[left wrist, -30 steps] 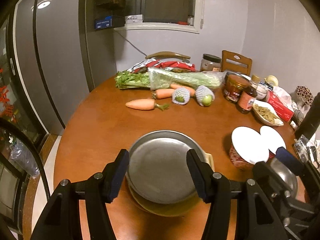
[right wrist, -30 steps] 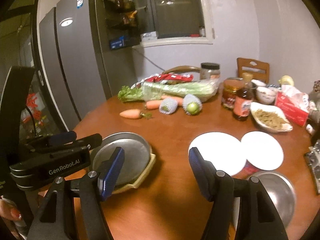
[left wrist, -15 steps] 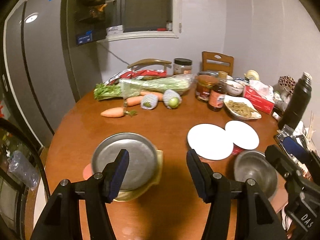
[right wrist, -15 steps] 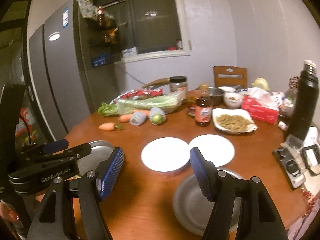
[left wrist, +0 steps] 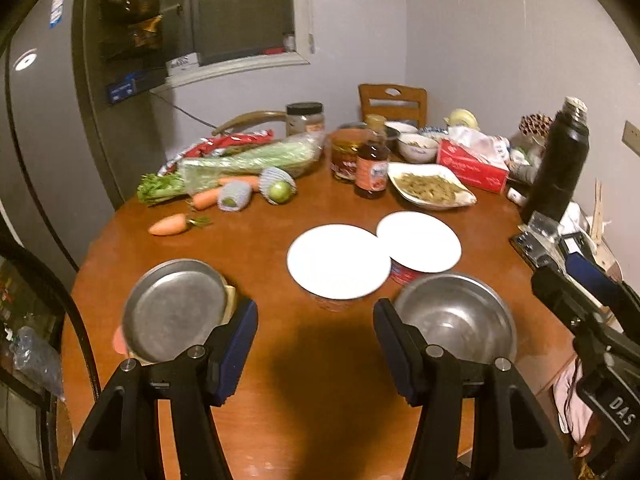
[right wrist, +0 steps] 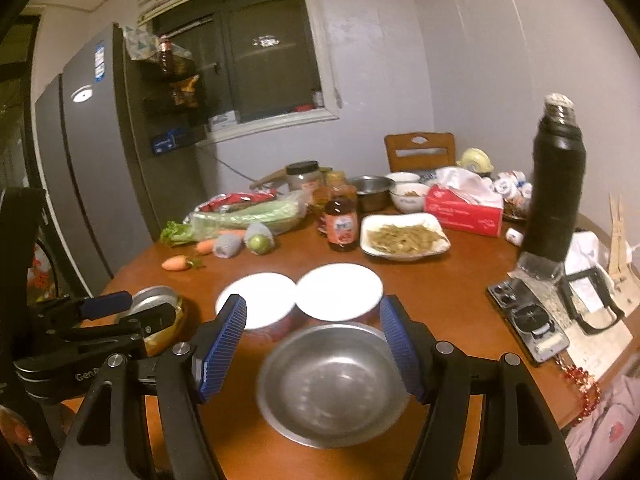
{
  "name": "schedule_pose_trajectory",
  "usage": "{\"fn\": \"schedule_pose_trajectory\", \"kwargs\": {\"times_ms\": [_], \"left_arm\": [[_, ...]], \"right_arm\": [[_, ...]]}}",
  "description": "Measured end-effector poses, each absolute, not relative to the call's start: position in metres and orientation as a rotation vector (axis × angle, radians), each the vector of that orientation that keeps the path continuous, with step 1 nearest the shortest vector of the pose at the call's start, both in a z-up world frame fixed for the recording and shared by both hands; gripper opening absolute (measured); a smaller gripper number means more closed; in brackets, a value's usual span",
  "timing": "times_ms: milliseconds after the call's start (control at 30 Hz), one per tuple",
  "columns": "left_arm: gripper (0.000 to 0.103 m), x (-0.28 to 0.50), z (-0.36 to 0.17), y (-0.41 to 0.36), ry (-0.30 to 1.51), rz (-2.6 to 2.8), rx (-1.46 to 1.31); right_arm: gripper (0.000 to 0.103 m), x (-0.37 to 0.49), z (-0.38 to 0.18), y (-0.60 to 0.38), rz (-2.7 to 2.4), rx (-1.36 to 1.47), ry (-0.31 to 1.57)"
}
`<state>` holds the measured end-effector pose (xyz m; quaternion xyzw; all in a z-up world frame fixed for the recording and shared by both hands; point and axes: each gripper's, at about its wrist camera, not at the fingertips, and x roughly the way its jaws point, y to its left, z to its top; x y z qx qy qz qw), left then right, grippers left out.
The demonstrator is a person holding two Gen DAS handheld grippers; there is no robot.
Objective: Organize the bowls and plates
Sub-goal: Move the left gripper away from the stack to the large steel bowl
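Nearest, both grippers hang over the front edge of the round table (left wrist: 320, 400), jaws apart, nothing between the pads. Left gripper (left wrist: 314, 346) sits half-wide over bare wood. Right gripper (right wrist: 312, 346) is spread a bit wider and frames the steel bowl (right wrist: 332, 384), pads clear of its rim; bowl is motion-blurred, empty as far as I can tell. In the right view the left gripper shows side-on at the left edge, a fingertip with a red nail cut off at the corner.

Steel plate (left wrist: 174, 310) lies front left, stacked on something yellowish that is mostly hidden; a pink edge pokes out beneath, can't tell what. Two white plates (left wrist: 338, 260) (left wrist: 418, 240) sit mid-table, touching, each resting on a red-patterned container (left wrist: 404, 274) of which only slivers show.

Behind: one white dish (right wrist: 404, 236) with brownish food, one sauce bottle (right wrist: 341, 226), a jar behind it partly covered. Three carrots, one (left wrist: 168, 225) loose, two half hidden by two foam-netted fruits (left wrist: 278, 186). Bagged celery (left wrist: 248, 160), red packets behind it mostly covered. One small steel bowl (right wrist: 370, 190) and two white bowls (right wrist: 410, 196) at the back, partly hidden. One red tissue box (right wrist: 464, 210), one black flask (right wrist: 554, 184). Clutter at the right edge is hard to read. Two chair backs, one fridge (right wrist: 96, 168).
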<state>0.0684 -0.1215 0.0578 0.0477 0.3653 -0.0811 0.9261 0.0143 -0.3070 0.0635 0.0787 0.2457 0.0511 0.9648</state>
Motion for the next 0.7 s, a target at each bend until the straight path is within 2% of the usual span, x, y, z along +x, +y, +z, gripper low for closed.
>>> {"fn": "schedule_pose_trajectory", "kwargs": {"times_ms": [700], "left_arm": [[0.060, 0.073, 0.012, -0.169, 0.836, -0.271, 0.120]], "right_arm": [[0.071, 0.027, 0.000, -0.351, 0.024, 0.178, 0.641]]}}
